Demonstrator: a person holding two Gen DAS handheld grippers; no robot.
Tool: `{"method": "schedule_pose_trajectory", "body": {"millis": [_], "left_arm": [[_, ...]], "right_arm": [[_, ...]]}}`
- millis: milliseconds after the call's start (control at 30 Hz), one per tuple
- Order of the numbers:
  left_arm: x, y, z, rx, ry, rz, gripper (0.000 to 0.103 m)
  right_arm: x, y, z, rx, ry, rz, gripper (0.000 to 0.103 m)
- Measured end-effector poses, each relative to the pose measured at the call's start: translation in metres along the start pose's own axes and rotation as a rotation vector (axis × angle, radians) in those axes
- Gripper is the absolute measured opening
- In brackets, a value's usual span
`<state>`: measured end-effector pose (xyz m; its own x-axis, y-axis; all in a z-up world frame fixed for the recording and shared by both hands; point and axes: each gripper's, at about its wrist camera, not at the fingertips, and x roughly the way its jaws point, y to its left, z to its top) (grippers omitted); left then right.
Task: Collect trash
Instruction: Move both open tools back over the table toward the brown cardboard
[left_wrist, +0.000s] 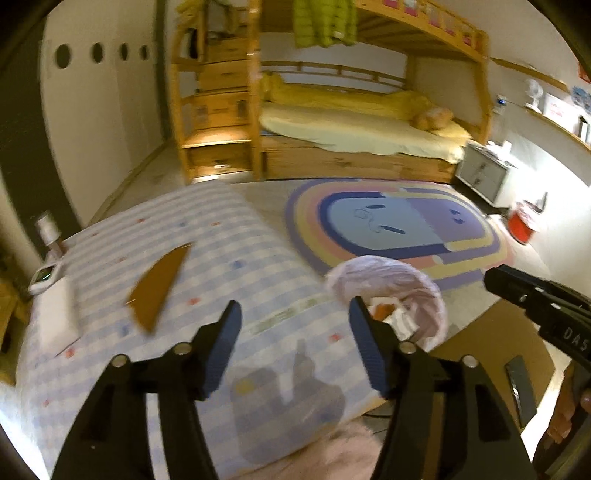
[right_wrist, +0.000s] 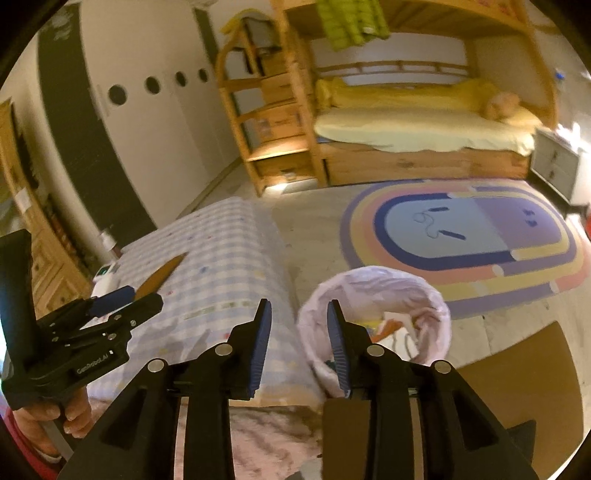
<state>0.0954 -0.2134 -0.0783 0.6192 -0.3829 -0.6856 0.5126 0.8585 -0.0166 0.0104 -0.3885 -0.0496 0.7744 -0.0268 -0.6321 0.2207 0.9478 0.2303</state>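
A small bin lined with a pink bag (left_wrist: 413, 284) (right_wrist: 376, 280) stands on the floor beside the blue-checked bed (left_wrist: 229, 236) (right_wrist: 221, 251). Orange and white scraps (left_wrist: 391, 315) lie inside it. A brown cardboard scrap (left_wrist: 159, 288) (right_wrist: 159, 277) lies on the bed cover. My left gripper (left_wrist: 295, 321) hangs open above the bed's near end, nothing between its pads, its right finger (left_wrist: 365, 339) over the bin's rim. My right gripper (right_wrist: 300, 321) stands partly open and empty at the bin's left rim. Each gripper shows in the other's view: the left gripper (right_wrist: 129, 299) and the right gripper (left_wrist: 496, 280).
A wooden bunk bed (left_wrist: 354, 122) and a striped oval rug (left_wrist: 399, 225) fill the far floor. A red bucket (left_wrist: 521, 225) and a grey nightstand (left_wrist: 484, 177) stand at the right. A white device (left_wrist: 46, 277) sits at the bed's left corner. Brown board (right_wrist: 517, 373) lies on the floor.
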Motion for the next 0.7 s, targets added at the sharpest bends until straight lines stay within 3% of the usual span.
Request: {"method": "schedule_pose_trajectory", "body": {"millis": [267, 467, 600, 700], "left_arm": [[-0.035, 0.076, -0.022, -0.139, 0.002, 0.115, 0.075], [-0.058, 0.139, -0.041, -0.23, -0.009, 0.232, 0.083], [-0.064, 0.181, -0.052, -0.288, -0.006, 0.328, 0.084], [-0.063, 0.206, -0.059, -0.332, 0.002, 0.359, 0.084]], "right_arm": [[0.018, 0.073, -0.003, -0.12, 0.032, 0.081, 0.037], [0.043, 0.126, -0.004, -0.214, 0.077, 0.127, 0.046], [0.065, 0.163, -0.002, -0.271, 0.105, 0.153, 0.051], [0.084, 0.187, 0.002, -0.307, 0.127, 0.17, 0.052]]}}
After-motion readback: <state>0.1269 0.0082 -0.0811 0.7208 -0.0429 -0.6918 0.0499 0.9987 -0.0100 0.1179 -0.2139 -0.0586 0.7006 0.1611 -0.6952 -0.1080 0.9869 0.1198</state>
